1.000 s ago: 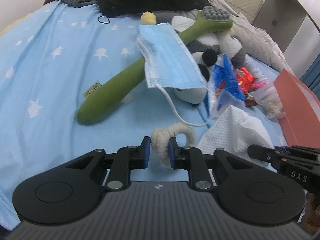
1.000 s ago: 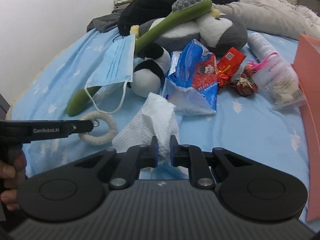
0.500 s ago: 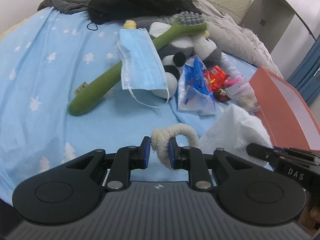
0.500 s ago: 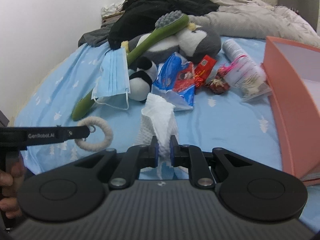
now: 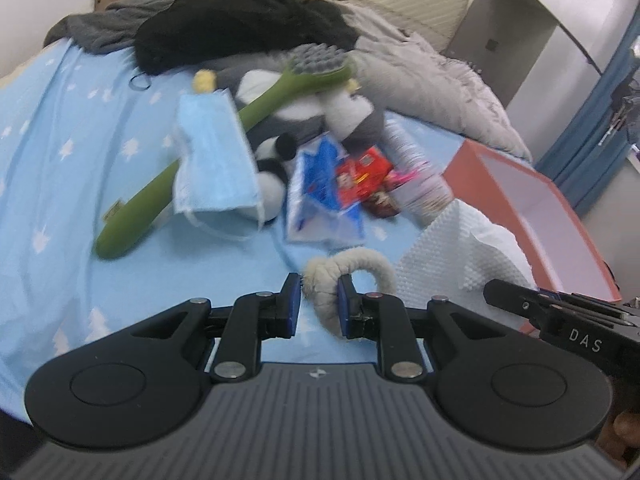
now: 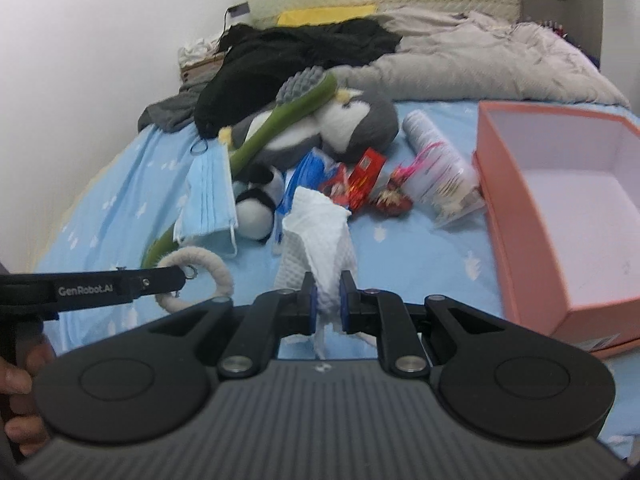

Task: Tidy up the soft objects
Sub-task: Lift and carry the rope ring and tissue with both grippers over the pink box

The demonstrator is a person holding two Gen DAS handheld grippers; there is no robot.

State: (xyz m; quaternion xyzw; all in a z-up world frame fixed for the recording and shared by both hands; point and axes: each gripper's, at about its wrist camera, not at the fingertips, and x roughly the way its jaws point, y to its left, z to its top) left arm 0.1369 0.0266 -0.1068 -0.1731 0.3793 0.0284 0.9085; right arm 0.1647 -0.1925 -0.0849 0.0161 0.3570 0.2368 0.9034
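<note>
My left gripper (image 5: pixel 319 304) is shut on a cream fuzzy ring (image 5: pixel 348 272) and holds it above the blue bedsheet (image 5: pixel 60 200); the ring also shows in the right wrist view (image 6: pixel 208 264). My right gripper (image 6: pixel 328 300) is shut on a white paper towel (image 6: pixel 320 236), lifted off the bed; the towel shows in the left wrist view (image 5: pixel 460 248). An open pink box (image 6: pixel 560 200) stands at the right, empty inside. A blue face mask (image 5: pixel 212 160), a green plush brush (image 5: pixel 256 112), a penguin plush (image 6: pixel 352 124) and a small panda plush (image 6: pixel 256 200) lie in a pile ahead.
Blue and red snack packets (image 5: pixel 332 184), a clear bag of small items (image 6: pixel 440 160), black clothing (image 5: pixel 240 28) and a grey duvet (image 6: pixel 480 64) lie on the bed. A wall (image 6: pixel 80 60) runs along the left.
Both grippers have risen and drawn back from the pile with the ring and the towel, turning right, so the pink box has come further into view.
</note>
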